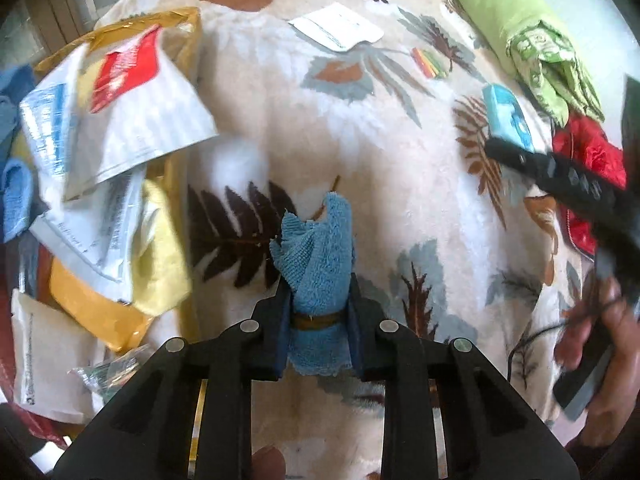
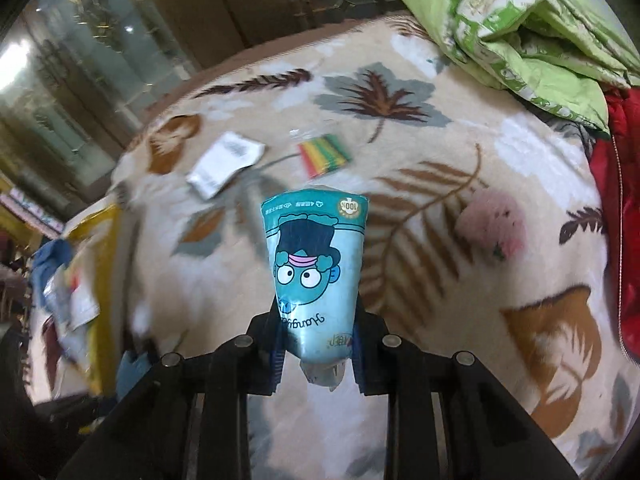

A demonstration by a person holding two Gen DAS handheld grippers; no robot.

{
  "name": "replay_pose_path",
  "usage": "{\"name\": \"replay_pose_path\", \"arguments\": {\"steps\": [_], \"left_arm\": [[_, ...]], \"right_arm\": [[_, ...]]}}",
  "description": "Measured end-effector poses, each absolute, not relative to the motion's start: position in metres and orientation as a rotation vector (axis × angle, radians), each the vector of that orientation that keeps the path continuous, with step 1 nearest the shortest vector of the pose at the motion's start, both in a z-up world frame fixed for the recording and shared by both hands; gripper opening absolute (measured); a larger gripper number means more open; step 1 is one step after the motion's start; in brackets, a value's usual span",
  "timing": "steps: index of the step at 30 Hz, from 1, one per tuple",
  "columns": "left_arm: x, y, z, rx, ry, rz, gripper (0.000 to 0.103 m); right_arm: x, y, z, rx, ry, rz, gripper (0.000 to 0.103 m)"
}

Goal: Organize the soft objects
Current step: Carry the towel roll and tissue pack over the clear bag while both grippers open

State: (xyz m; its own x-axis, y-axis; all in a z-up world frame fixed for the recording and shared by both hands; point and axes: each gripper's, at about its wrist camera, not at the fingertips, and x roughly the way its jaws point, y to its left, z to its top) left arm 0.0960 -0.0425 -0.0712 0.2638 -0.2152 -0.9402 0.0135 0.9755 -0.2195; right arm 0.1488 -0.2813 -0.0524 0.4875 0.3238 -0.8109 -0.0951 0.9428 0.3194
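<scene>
Two grippers each hold something soft above a leaf-patterned blanket (image 1: 360, 128). From the left wrist view, the left gripper (image 1: 318, 312) pinches a rolled blue towel (image 1: 318, 264) bound by a brown band, its pads pressed against both sides of the roll, which sticks up between them clear of the blanket. To the left lies a heap of plastic mailers (image 1: 120, 120) and a yellow cloth (image 1: 160, 256); at the far right the right gripper (image 1: 516, 136) shows as a dark blurred bar carrying a light blue tissue pack (image 1: 506, 114), with a person's hand (image 1: 600, 340) below it — a green quilt (image 1: 520, 24) and a red jacket (image 1: 592, 160) lie behind. From the right wrist view, the right gripper (image 2: 318, 344) squeezes the tissue pack (image 2: 316, 264) at its lower end, cartoon face upward, held off the blanket (image 2: 440, 320). Beyond it lie a striped packet (image 2: 324, 154) and a white sachet (image 2: 224, 164); the quilt (image 2: 520, 32) fills the upper right.
</scene>
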Motion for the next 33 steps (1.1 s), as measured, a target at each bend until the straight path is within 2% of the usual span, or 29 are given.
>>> {"name": "replay_pose_path", "arguments": {"steps": [12,33], "left_arm": [[0.073,-0.027,-0.035,-0.165,1.204,-0.127,0.023],[0.034,0.094,-0.002,-0.195,1.048,0.107,0.023]], "right_arm": [[0.107,-0.219,-0.038,0.21,1.017,0.409,0.026],[0.063,-0.086,0.01,-0.011,0.908,0.521,0.027]]}}
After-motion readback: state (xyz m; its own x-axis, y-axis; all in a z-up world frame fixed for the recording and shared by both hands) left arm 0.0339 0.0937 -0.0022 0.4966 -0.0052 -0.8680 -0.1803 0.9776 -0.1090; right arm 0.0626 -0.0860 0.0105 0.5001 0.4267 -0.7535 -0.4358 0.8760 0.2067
